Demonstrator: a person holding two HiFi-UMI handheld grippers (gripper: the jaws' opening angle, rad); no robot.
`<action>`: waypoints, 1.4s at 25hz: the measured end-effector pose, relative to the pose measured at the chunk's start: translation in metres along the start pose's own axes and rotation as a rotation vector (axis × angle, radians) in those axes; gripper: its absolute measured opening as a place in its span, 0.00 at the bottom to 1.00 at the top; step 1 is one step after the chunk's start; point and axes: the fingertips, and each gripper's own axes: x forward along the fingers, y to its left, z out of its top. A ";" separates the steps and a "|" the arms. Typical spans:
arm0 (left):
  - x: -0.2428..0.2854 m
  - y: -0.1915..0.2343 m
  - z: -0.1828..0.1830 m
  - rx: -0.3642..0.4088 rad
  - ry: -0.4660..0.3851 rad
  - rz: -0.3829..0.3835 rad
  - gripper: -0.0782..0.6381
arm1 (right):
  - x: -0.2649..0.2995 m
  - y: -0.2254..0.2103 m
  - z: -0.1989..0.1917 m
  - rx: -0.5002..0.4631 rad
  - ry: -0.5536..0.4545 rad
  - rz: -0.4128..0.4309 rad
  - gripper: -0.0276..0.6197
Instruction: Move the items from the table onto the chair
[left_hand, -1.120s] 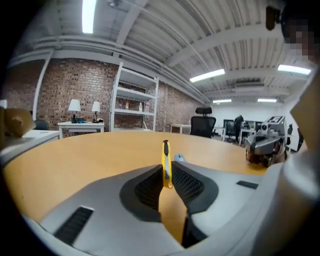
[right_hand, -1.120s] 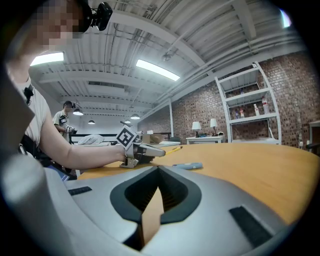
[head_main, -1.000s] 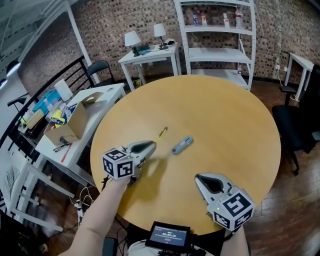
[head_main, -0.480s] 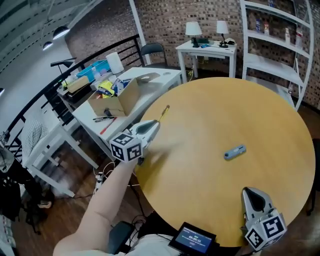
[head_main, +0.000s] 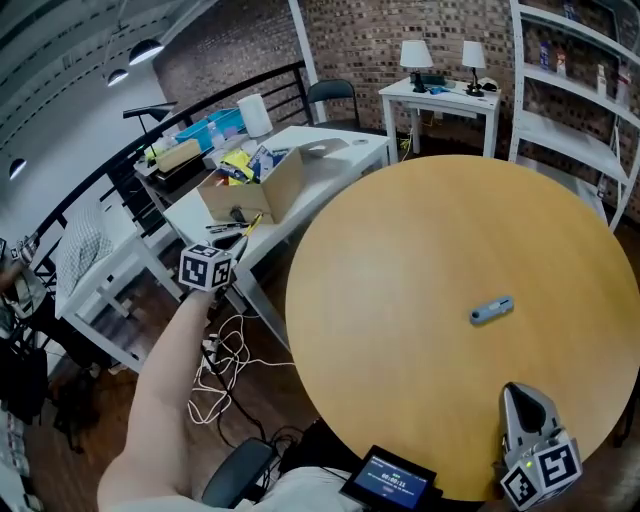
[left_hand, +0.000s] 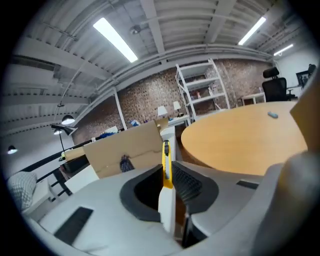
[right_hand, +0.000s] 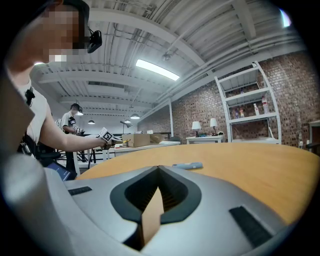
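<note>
A yellow cutter (left_hand: 166, 160) is clamped between the jaws of the left gripper (head_main: 232, 248), which is held out past the left edge of the round table (head_main: 400, 250), near a cardboard box (head_main: 275, 185). The right gripper (head_main: 520, 395) is held at the table's near edge with its jaws together and empty. A blue-grey tool (head_main: 491, 310) is seen lying on the tabletop, well apart from both grippers.

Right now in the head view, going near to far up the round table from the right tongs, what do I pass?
Right tongs → blue-grey tool → far rim of the round table → white side table with two lamps.
</note>
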 end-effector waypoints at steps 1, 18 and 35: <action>0.002 0.009 -0.008 0.015 0.052 -0.001 0.20 | 0.000 0.000 0.000 0.000 0.000 0.000 0.05; 0.031 0.047 -0.065 0.115 0.467 -0.001 0.25 | -0.005 0.006 -0.009 0.007 0.045 0.036 0.05; 0.002 -0.123 0.053 0.063 -0.104 -0.171 0.11 | 0.015 0.005 -0.007 -0.003 -0.004 0.009 0.05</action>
